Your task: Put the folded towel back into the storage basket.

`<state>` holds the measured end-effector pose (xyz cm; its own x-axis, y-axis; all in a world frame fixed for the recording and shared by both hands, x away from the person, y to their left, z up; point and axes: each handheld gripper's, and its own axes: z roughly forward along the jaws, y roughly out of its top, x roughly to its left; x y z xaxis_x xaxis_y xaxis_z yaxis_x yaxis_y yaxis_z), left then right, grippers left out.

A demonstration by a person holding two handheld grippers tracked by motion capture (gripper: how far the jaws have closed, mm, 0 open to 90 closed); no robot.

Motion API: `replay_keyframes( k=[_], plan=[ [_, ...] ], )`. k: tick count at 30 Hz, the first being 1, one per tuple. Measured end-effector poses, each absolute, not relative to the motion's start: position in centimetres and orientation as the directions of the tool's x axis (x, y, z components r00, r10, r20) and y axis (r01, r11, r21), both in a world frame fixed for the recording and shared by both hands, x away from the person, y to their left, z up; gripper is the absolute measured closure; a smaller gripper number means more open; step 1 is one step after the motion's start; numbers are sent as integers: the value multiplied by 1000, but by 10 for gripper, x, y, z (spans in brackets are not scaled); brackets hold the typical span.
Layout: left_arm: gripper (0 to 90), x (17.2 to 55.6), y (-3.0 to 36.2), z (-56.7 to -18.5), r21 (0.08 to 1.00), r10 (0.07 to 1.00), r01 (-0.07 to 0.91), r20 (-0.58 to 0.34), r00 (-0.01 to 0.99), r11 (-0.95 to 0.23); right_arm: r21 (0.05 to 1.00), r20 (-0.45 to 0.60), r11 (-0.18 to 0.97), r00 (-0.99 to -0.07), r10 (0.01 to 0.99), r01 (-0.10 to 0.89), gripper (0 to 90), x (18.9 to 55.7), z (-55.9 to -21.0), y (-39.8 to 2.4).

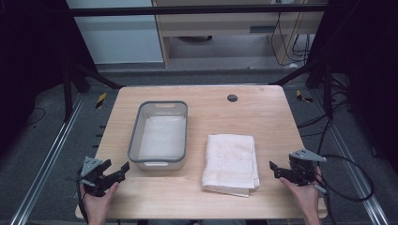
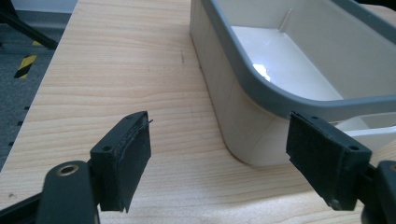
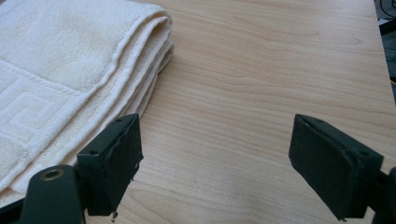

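**Inspector:** Position of the left gripper (image 1: 114,174)?

**Observer:** Low over the near left corner of the worktop (image 1: 263,112), held in a hand (image 1: 96,206). Its jaws stand wide apart with nothing between them. It points toward the near corner of the grey-rimmed tub (image 1: 158,135), close to it but apart.

**Inspector:** And the right gripper (image 1: 278,171)?

**Observer:** Near the right edge, held in the other hand (image 1: 305,194), jaws likewise spread wide and empty, aimed at the folded towel (image 1: 231,161).

**Inspector:** Where is the towel?

**Observer:** Flat on the worktop, just right of the tub, not touching it. In the right gripper view its folded edge (image 3: 140,79) lies just beyond one jaw, without contact.

**Inspector:** The tub?

**Observer:** Upright, left of centre, its white floor bare.
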<state>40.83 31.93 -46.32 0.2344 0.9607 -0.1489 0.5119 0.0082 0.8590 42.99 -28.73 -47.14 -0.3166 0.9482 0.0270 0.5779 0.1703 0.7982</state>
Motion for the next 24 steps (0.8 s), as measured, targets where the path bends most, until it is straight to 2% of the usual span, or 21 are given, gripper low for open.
replay_keyframes(
  k=[17, 24],
  plan=[
    [246, 398, 302, -445, 894, 942, 448, -145, 303, -7, 818, 28, 181, -352, 936, 546, 192, 426, -456, -277],
    [249, 399, 297, -438, 889, 938, 458, -147, 315, -14, 824, 35, 178, -361, 932, 538, 202, 426, -450, -276]
  ],
)
